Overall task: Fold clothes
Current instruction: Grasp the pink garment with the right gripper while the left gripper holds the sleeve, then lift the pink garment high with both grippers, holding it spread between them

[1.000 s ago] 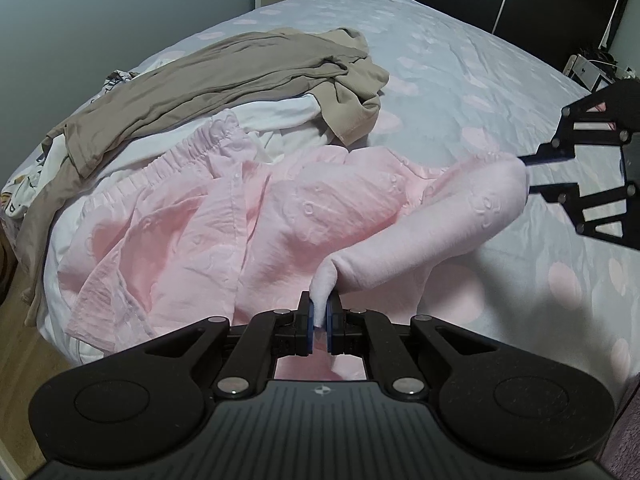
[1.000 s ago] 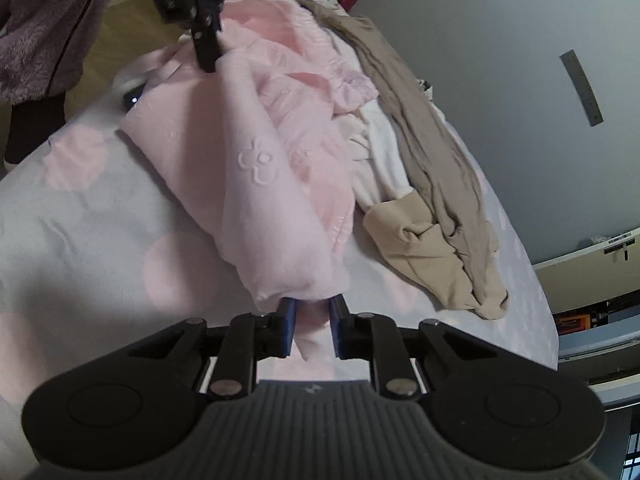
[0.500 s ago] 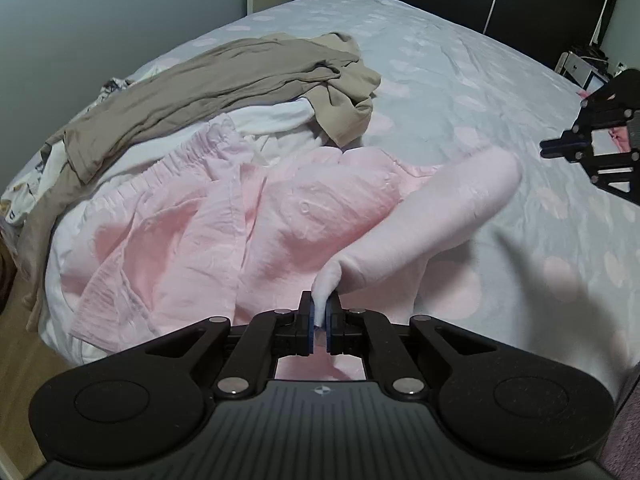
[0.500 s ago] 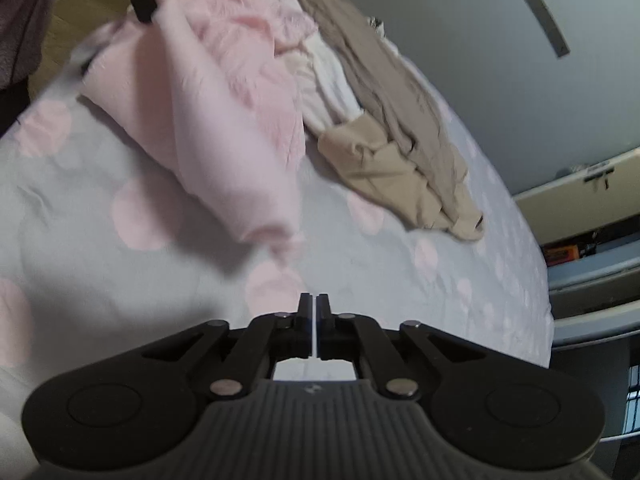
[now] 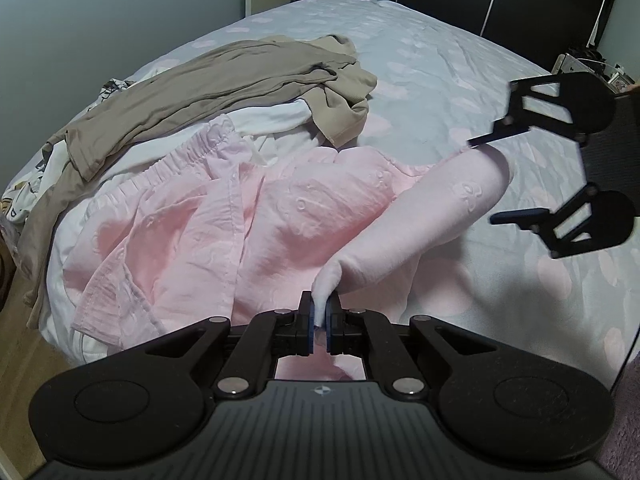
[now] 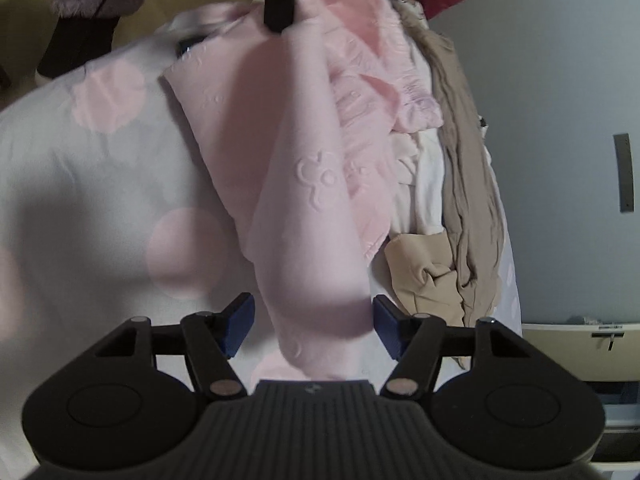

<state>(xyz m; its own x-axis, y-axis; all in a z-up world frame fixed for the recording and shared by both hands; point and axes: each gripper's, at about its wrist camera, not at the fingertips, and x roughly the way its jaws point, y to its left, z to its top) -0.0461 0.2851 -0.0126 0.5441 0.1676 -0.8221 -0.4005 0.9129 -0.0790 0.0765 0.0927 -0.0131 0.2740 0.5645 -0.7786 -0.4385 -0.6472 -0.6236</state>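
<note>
A pink garment [image 5: 280, 216] lies crumpled on the bed, one long pink part [image 5: 432, 216] stretched out from it. My left gripper [image 5: 319, 322] is shut on the near end of that part. My right gripper [image 6: 314, 326] is open wide, its jaws either side of the far end [image 6: 316, 304], which lies between them. In the left wrist view the right gripper [image 5: 486, 180] shows open at that end. In the right wrist view the left gripper [image 6: 280, 20] shows at the top, pinching the cloth.
A brown garment [image 5: 224, 84] and white clothes [image 5: 272, 120] lie in a pile behind the pink one, also in the right wrist view [image 6: 464, 184]. The bed [image 5: 420, 64] has a grey cover with pink dots. Wooden floor [image 5: 16, 344] lies left.
My right gripper let go of the pink cloth's end, pulled back shut, then came back and now stands open around that end. My left gripper kept its hold.
</note>
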